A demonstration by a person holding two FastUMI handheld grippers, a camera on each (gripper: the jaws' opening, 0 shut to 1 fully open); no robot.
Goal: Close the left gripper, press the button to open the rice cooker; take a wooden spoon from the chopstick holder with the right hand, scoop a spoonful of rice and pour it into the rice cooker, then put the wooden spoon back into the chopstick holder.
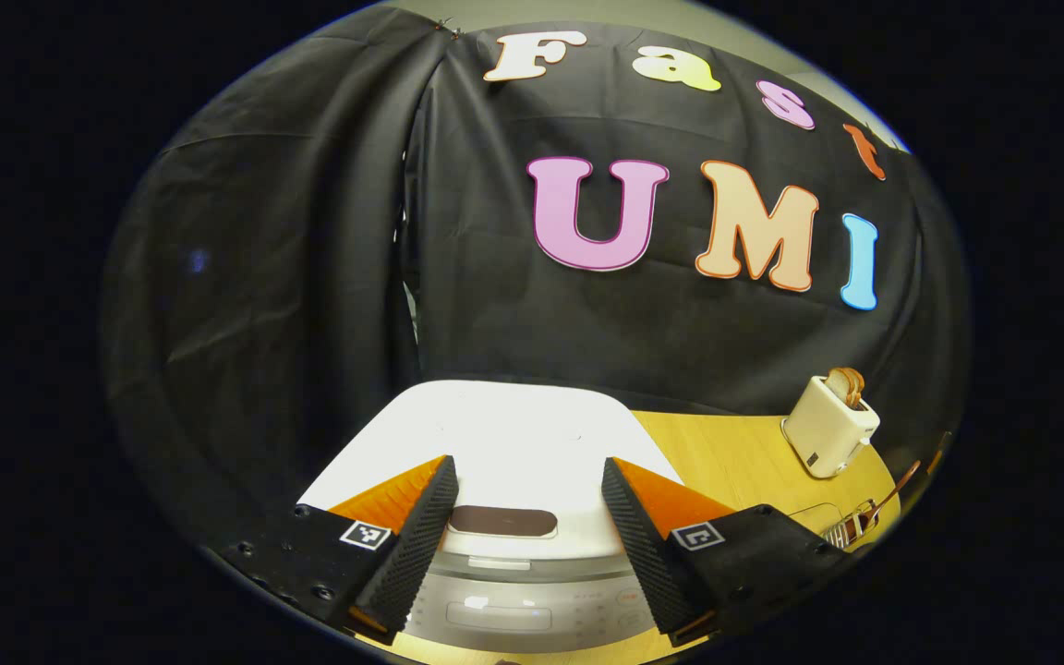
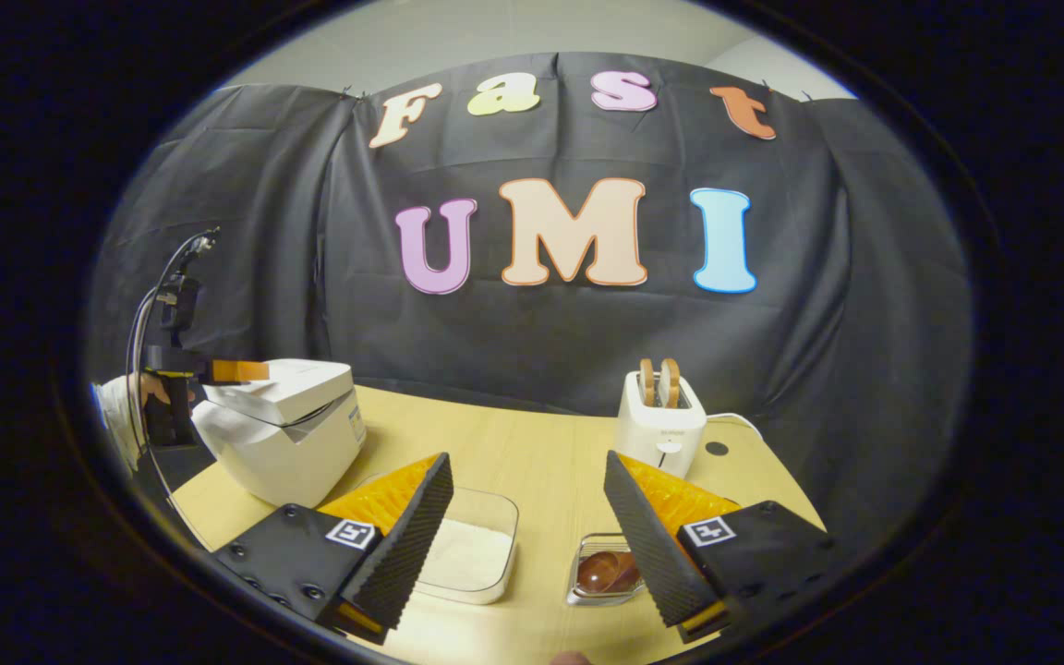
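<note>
The white rice cooker (image 1: pixel 513 434) lies just under my left gripper (image 1: pixel 527 480), which is open. Its dark oval lid button (image 1: pixel 502 521) shows in the gap between the fingers, untouched. In the right gripper view the rice cooker (image 2: pixel 287 434) stands at the table's left with its lid down, and the left gripper (image 2: pixel 236 371) hovers over its top, held by a hand. My right gripper (image 2: pixel 527 476) is open and holds nothing, above the table's front. Below it sit a clear container of rice (image 2: pixel 467 554) and the chopstick holder (image 2: pixel 601 573) with the wooden spoon's bowl in it.
A white toaster (image 2: pixel 659 420) with bread slices stands at the back right of the wooden table (image 2: pixel 541 453), its cord trailing right. In the left gripper view the toaster (image 1: pixel 829 425) and the chopstick holder (image 1: pixel 851 528) lie to the right of the cooker.
</note>
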